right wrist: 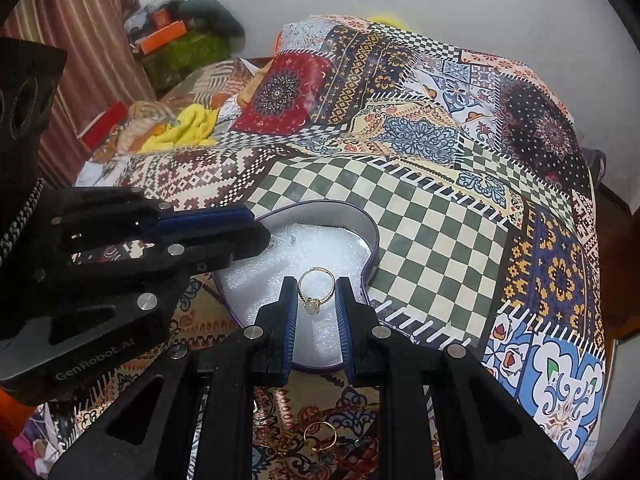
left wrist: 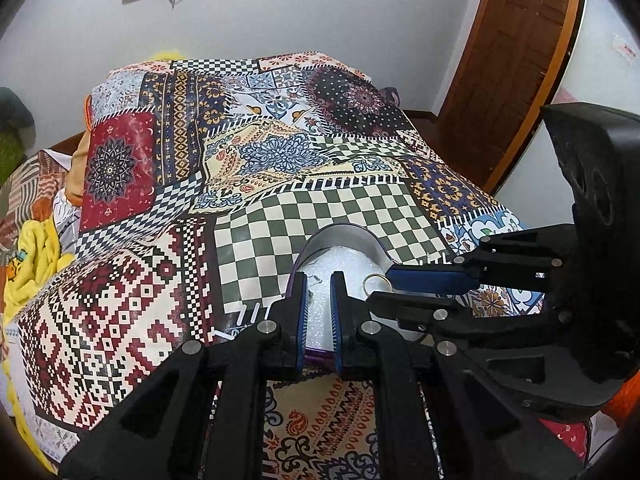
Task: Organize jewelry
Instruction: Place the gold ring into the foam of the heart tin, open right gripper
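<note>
Here the right hand-held gripper [right wrist: 317,300] pinches a gold ring [right wrist: 315,289] over the heart-shaped box [right wrist: 370,236], stone nearest the camera; the left hand-held gripper [left wrist: 319,285] is narrow, holding nothing.

Heart-shaped tin [right wrist: 370,236] sits on the patterned bedspread [right wrist: 440,240], centre frame. Ring [right wrist: 316,290] is inside it, between the right gripper [right wrist: 317,308] fingers. Second ring [right wrist: 320,440] lies on the bedspread, lower centre.

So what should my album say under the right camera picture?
Right gripper holds a gold ring over the heart-shaped box.
</note>
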`<move>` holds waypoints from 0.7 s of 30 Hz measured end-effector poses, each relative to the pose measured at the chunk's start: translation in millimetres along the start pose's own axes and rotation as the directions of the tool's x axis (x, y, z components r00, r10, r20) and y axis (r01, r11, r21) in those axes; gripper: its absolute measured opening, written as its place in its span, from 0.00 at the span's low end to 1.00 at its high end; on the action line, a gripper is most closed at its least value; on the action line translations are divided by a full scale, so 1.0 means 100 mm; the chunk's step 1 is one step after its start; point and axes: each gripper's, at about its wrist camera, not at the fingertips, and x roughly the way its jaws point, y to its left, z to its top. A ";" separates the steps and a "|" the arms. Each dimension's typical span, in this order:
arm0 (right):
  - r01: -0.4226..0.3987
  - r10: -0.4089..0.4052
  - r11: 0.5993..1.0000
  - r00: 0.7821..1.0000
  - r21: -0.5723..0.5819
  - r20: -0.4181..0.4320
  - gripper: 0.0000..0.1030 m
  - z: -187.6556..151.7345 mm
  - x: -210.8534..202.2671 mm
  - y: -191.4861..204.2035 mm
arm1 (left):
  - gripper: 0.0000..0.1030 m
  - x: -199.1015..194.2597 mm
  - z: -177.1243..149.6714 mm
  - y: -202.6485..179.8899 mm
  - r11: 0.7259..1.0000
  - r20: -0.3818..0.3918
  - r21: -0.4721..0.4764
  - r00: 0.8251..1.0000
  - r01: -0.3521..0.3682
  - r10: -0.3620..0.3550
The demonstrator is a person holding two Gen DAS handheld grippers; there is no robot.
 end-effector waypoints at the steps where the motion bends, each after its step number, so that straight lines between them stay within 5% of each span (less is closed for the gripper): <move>1: 0.001 -0.001 1.000 1.000 -0.001 -0.004 0.17 0.00 0.00 0.00 | 0.09 0.00 0.00 0.01 1.000 -0.001 -0.005 1.000 0.001 -0.001; 16: 0.051 -0.051 0.999 0.999 0.002 -0.003 0.17 -0.01 -0.22 0.08 | 0.13 -0.36 0.00 -0.05 1.000 0.031 -0.008 0.999 -0.017 0.018; 21: 0.069 -0.069 0.998 0.998 0.010 0.010 0.23 -0.03 -0.40 0.10 | 0.33 -0.56 -0.02 -0.12 0.999 0.061 0.002 0.997 -0.045 0.044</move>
